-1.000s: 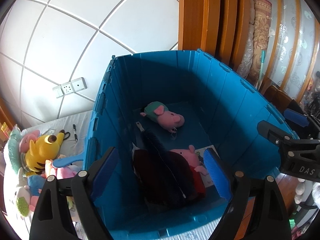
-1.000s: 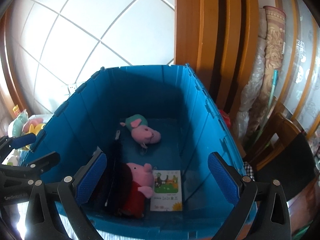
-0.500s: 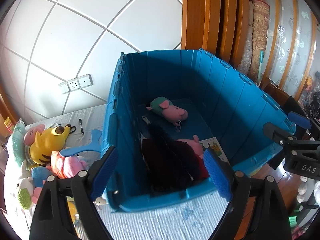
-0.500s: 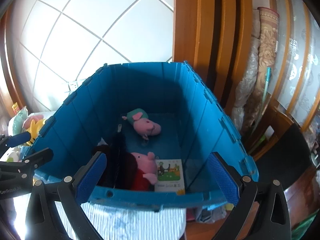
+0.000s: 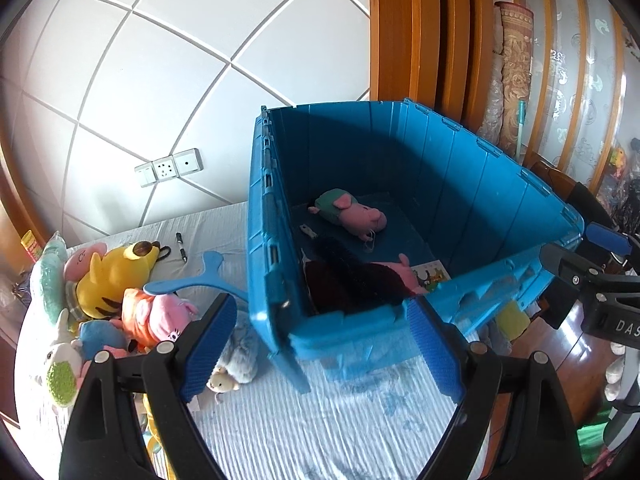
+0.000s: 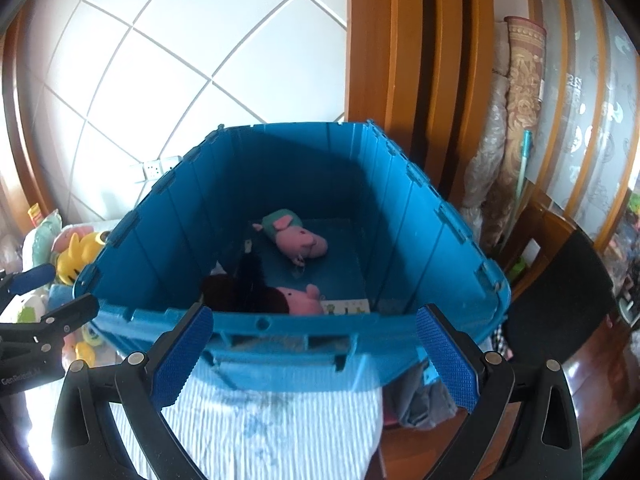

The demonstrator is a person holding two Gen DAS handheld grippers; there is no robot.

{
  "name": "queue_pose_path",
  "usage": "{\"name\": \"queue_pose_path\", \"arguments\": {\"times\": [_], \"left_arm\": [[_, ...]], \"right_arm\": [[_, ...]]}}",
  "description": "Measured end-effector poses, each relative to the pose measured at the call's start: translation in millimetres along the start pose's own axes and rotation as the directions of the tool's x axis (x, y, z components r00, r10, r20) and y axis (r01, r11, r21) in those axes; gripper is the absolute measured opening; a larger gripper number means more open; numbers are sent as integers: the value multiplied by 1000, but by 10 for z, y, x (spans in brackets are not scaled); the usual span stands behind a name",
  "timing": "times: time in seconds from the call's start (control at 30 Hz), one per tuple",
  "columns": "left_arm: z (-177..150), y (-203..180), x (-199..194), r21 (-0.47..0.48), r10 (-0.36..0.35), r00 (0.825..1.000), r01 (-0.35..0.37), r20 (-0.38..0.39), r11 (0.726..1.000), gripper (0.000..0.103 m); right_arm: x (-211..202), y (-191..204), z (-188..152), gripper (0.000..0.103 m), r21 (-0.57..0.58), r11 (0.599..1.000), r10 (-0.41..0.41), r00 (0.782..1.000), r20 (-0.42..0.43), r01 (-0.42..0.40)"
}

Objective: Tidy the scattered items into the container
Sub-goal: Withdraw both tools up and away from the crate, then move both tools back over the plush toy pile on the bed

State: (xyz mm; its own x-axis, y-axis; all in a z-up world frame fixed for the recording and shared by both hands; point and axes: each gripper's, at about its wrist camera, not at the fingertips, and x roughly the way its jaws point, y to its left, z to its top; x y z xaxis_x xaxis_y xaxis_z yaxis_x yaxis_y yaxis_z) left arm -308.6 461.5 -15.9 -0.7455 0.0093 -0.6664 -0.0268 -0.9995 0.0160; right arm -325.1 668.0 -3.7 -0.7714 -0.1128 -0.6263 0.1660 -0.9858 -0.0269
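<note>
Left wrist view showed the left gripper (image 5: 320, 344) spread wide with nothing between its blue pads, above the striped white bedcover (image 5: 320, 420). Ahead stood the blue container (image 5: 520, 216), holding a pink pig plush (image 5: 352, 216), a dark fuzzy item (image 5: 352, 280) and a picture booklet (image 5: 432, 274). Plush toys (image 5: 104, 280) were heaped by the bedcover's left edge. The right gripper (image 5: 600, 280) bore the letters "DAS".

Right wrist view showed the right gripper (image 6: 316, 350) likewise released and empty, before the container's (image 6: 440, 240) near wall. The left gripper (image 6: 36, 312), at the left edge, read "GenRobot".
</note>
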Motion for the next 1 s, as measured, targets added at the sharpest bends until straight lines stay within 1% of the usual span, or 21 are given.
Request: {"name": "queue_pose_path", "arguments": {"times": [0.2,0.27,0.33,0.43,0.6,0.7,0.8,0.9,1.0], "left_arm": [[-232,140,-108,-6,11,1000,-11,6,1000,88],[-323,207,-137,-11,15,1000,-15,1,1000,88],[-422,270,-156,-16,20,1000,-20,-3,1000,88],[-572,383,-168,-31,10,1000,-10,-11,999,88],[-823,549,-191,-55,15,1000,-16,-27,998,88],[-946,650,-230,-79,41,998,-44,-38,996,88],[-1040,767,-306,-118,74,997,-77,-28,990,88],[-1141,916,-387,-171,110,993,-114,-29,979,88],[-1249,1059,-458,-206,149,988,-156,-50,966,88]], "right_arm": [[-206,113,-173,103,22,1000,9,999,44,-10],[-245,135,-226,103,34,999,7,999,46,-9],[-256,164,-292,103,44,999,13,999,33,-14],[-244,229,-418,103,57,998,14,1000,11,-15],[-187,430,-619,103,26,999,45,999,-23,-44],[-176,556,-663,103,-3,997,77,997,-27,-77],[-189,655,-657,103,-25,993,117,993,-11,-118],[-193,776,-655,103,-54,985,163,987,-7,-163],[-219,876,-661,103,-77,974,214,977,-9,-214]]}}
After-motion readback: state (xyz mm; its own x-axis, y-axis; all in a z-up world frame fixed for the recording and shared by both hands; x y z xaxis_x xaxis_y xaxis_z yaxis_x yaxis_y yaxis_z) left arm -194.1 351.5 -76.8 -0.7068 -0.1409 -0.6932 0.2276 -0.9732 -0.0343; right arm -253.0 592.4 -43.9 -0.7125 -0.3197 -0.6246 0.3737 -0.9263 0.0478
